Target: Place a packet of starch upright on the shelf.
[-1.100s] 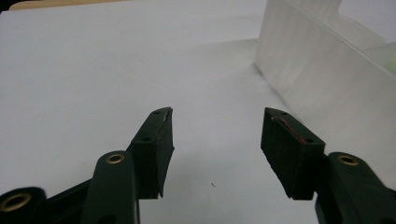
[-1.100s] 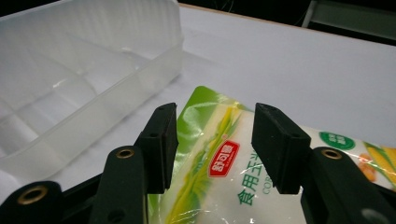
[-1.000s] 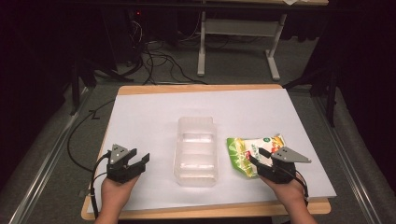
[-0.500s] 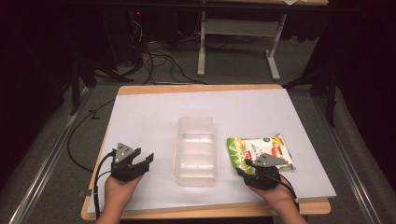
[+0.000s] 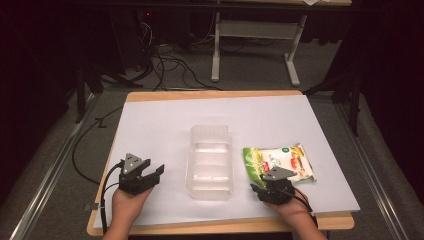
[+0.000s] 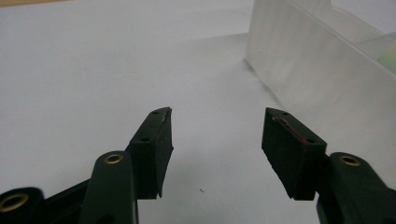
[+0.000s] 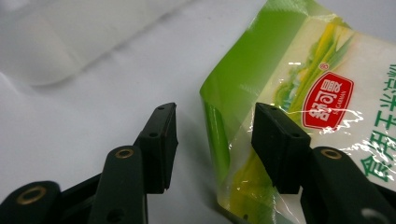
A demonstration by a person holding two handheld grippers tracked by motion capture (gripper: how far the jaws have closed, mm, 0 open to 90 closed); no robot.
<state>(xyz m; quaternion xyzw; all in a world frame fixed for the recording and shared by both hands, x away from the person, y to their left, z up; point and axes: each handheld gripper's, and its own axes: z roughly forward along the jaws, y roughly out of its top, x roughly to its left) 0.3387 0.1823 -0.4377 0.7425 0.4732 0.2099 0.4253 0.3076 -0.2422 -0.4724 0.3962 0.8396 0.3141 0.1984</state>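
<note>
In the high view a white sheet (image 5: pixel 170 125) covers the table (image 5: pixel 210 94). A clear plastic tray (image 5: pixel 210 161) sits at the centre of the frame, its long side running up and down the picture. Just right of it, in the lower right, lies a green and yellow packet (image 5: pixel 279 162) with a red label, flat on the sheet.

The right gripper (image 5: pixel 270 186) is at the lower right of the high view, held by a hand (image 5: pixel 295 216) coming in from the bottom edge. It sits at the lower left corner of the packet, touching or overlapping its edge. In the right gripper view the jaws of the right gripper (image 7: pixel 212 140) are spread apart, and the packet (image 7: pixel 299 93) fills the right half of that frame. Its green left edge stands in the gap between the two jaws, and the right jaw lies over the packet's face just below the red label. The jaws are not pressed onto it. The tray (image 7: pixel 70 37) is a blurred pale shape in the upper left.

The left gripper (image 5: pixel 142 175) is at the lower left of the high view, near the tray's lower left corner but apart from it, with a hand (image 5: pixel 125 207) behind it. In the left gripper view the left gripper (image 6: pixel 217 140) has its jaws spread wide over bare white sheet, with nothing between them. The tray's frosted wall (image 6: pixel 322 79) rises in the upper right of that frame, just beyond the right jaw.
</note>
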